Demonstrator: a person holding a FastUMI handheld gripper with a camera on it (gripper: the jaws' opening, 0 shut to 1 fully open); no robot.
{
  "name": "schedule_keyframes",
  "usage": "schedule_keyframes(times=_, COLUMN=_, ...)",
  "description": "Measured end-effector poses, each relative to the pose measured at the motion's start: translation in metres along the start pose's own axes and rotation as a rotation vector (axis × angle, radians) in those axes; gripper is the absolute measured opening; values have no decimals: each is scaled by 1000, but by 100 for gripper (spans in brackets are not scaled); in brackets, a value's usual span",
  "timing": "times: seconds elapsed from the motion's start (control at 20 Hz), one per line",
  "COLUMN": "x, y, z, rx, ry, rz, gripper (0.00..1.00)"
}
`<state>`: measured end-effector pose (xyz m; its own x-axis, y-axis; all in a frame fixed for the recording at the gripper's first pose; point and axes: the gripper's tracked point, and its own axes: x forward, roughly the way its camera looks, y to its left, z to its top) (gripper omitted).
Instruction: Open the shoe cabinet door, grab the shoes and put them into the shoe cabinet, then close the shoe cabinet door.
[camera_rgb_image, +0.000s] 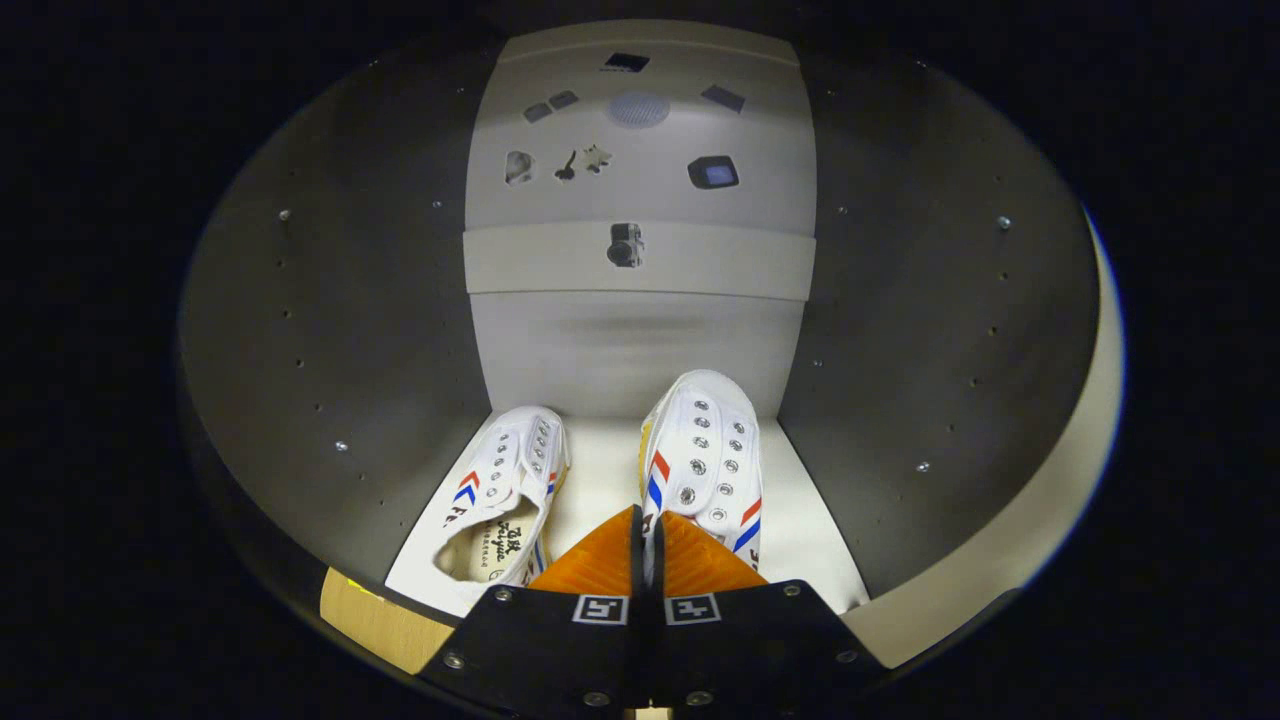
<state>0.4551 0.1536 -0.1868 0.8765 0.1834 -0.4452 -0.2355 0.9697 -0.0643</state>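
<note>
A white canvas shoe (702, 455) with red and blue stripes sits on the cabinet floor (600, 470) just ahead of my fingers, its heel edge pinched between them. My gripper (647, 545) is closed on that rim, both fingers pressed nearly together. A second matching shoe (505, 490) lies just beside it, left of my fingers, apart from them. Dark side walls (350, 330) and a pale back panel (640, 340) enclose both.
</note>
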Motion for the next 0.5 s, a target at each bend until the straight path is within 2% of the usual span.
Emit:
schedule_keyframes(times=0.2, x=42, y=-1, z=-8, rx=5, ry=59, rz=-31, gripper=0)
schedule_keyframes(times=0.3, x=48, y=7, z=-13, rx=0, ry=77, rz=-7, gripper=2)
schedule_keyframes(times=0.35, x=49, y=5, z=-15, rx=-24, ry=69, rz=-23, gripper=5)
schedule_keyframes(times=0.45, x=41, y=2, z=-11, rx=-87, ry=36, rz=-61, gripper=17)
schedule_keyframes(times=0.5, x=34, y=2, z=-10, rx=-109, ry=21, rz=-69, gripper=29)
